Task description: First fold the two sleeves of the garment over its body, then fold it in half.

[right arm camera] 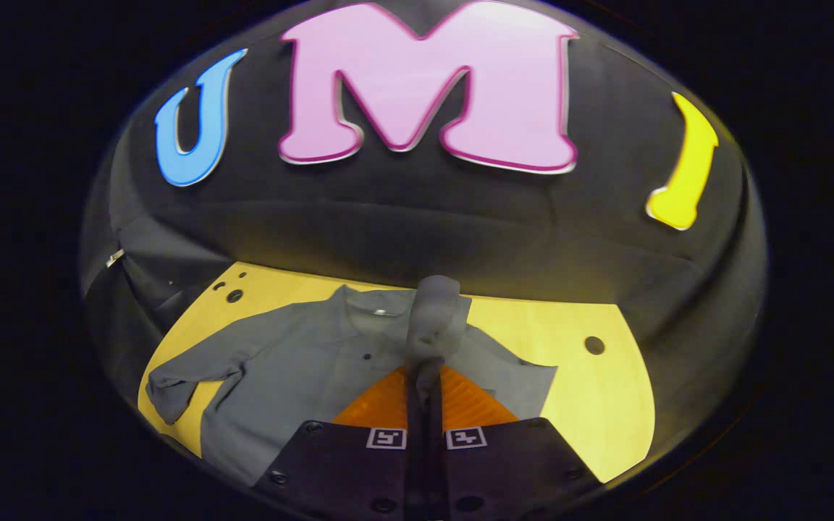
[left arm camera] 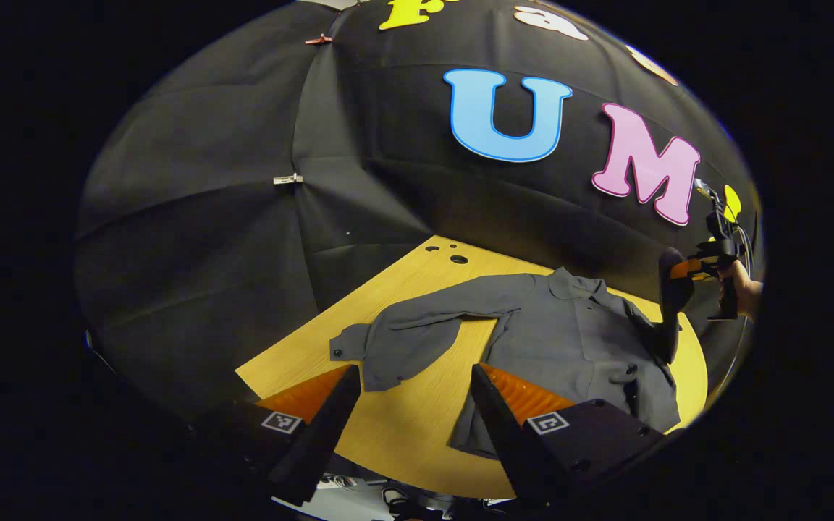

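A grey button-up shirt (left arm camera: 569, 340) lies face up on the yellow wooden table (left arm camera: 417, 427), collar toward the booth wall. Its left sleeve (left arm camera: 410, 340) lies bent on the table. My left gripper (left arm camera: 413, 387) hovers open above the table's front, with that sleeve's cuff beyond its fingertips. My right gripper (right arm camera: 424, 376) is shut on the shirt's right sleeve (right arm camera: 435, 318), whose cuff stands up above the fingers, over the shirt body (right arm camera: 301, 376). From the left gripper view, the right gripper (left arm camera: 685, 271) holds that sleeve (left arm camera: 670, 318) lifted off the table, with a hand (left arm camera: 739, 286) behind it.
The table has small dark holes near its far left corner (left arm camera: 458, 258) and one on its right side (right arm camera: 594, 345). Bare wood lies right of the shirt (right arm camera: 591, 405). The black cloth wall closes in just behind the table.
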Available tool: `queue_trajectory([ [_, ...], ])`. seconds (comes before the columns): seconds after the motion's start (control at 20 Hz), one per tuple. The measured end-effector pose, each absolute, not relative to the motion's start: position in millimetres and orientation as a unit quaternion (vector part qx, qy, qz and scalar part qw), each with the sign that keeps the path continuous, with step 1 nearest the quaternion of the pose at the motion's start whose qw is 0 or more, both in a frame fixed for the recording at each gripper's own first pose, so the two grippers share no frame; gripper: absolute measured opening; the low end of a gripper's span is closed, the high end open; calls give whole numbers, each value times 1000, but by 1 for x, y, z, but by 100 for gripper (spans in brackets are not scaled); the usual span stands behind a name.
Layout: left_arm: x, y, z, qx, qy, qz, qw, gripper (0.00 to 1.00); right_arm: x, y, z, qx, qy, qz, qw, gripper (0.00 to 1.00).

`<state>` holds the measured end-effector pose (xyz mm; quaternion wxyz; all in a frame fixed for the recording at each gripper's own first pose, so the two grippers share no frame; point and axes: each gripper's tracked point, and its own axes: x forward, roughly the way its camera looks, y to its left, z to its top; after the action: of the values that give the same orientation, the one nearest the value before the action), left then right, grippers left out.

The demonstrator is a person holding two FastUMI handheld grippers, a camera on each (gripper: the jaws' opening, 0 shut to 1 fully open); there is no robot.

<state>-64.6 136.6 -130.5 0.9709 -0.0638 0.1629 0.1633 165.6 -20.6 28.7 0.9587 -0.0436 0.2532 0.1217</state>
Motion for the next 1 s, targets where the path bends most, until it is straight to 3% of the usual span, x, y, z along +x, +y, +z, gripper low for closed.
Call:
queue_trajectory([
  [0.4, -78, 158, -139, -52, 171, 156, 972, 96, 150, 128, -5, -66, 273, 193, 940, 5],
  [0.45, -80, 160, -140, -54, 171, 156, 971, 92, 147, 144, -10, -71, 276, 201, 937, 5],
  [0.5, -81, 163, -139, -55, 171, 157, 971, 96, 145, 159, -17, -75, 280, 209, 934, 5],
  [0.65, -86, 165, -145, -60, 176, 151, 971, 96, 136, 199, -43, -89, 301, 222, 923, 5],
  [0.7, -88, 168, -148, -58, 179, 150, 971, 96, 131, 209, -50, -96, 307, 223, 920, 0],
  [0.75, -91, 170, -151, -58, 181, 150, 970, 96, 130, 220, -57, -101, 313, 225, 917, 8],
  [0.9, -97, 177, -155, -70, 186, 151, 968, 96, 115, 254, -74, -104, 326, 243, 908, 20],
  [1.0, -100, 183, -156, -71, 186, 156, 968, 96, 103, 270, -79, -99, 334, 255, 902, 23],
])
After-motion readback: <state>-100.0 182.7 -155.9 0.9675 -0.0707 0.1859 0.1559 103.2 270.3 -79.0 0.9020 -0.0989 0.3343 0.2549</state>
